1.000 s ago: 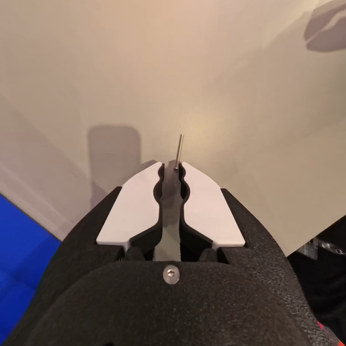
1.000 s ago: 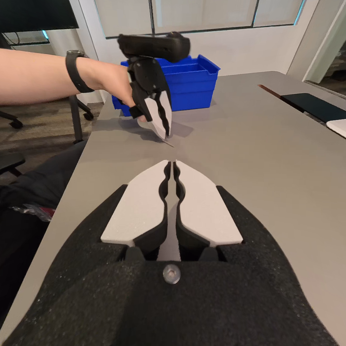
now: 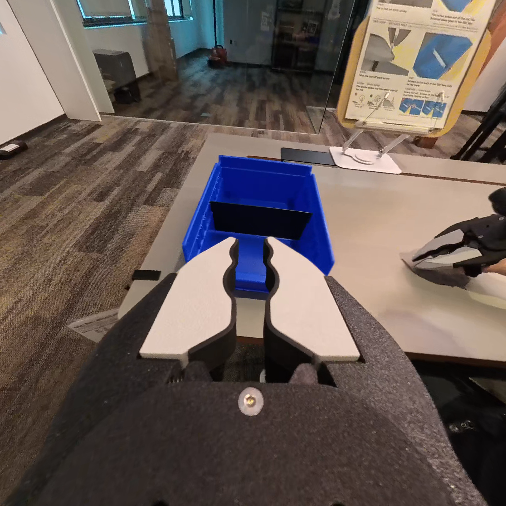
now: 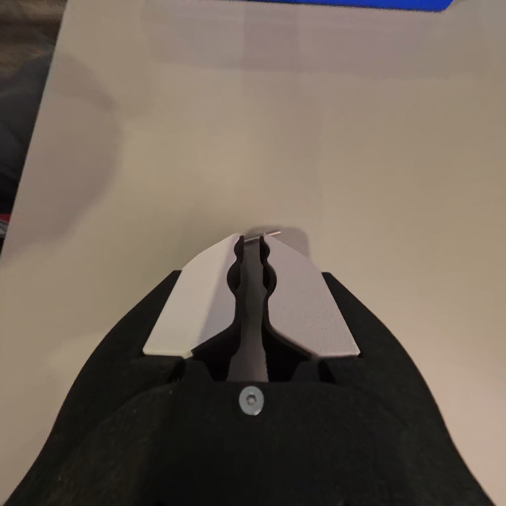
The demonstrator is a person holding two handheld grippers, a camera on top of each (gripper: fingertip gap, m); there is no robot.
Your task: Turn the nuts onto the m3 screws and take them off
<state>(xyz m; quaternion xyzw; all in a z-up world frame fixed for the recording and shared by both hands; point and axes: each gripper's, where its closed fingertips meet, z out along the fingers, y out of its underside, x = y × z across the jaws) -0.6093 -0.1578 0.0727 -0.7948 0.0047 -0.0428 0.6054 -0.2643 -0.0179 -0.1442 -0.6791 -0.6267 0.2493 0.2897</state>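
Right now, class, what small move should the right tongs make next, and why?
Probably close the right tongs on the thin screw: it lies on the table at their tips, the jaws slightly apart. The left tongs hold nothing, open toward the blue bin.

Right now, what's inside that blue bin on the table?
The blue bin holds a dark divider standing across it. The far compartment looks bare. Most of the near compartment is hidden behind the left gripper fingers, so screws or nuts there can't be seen.
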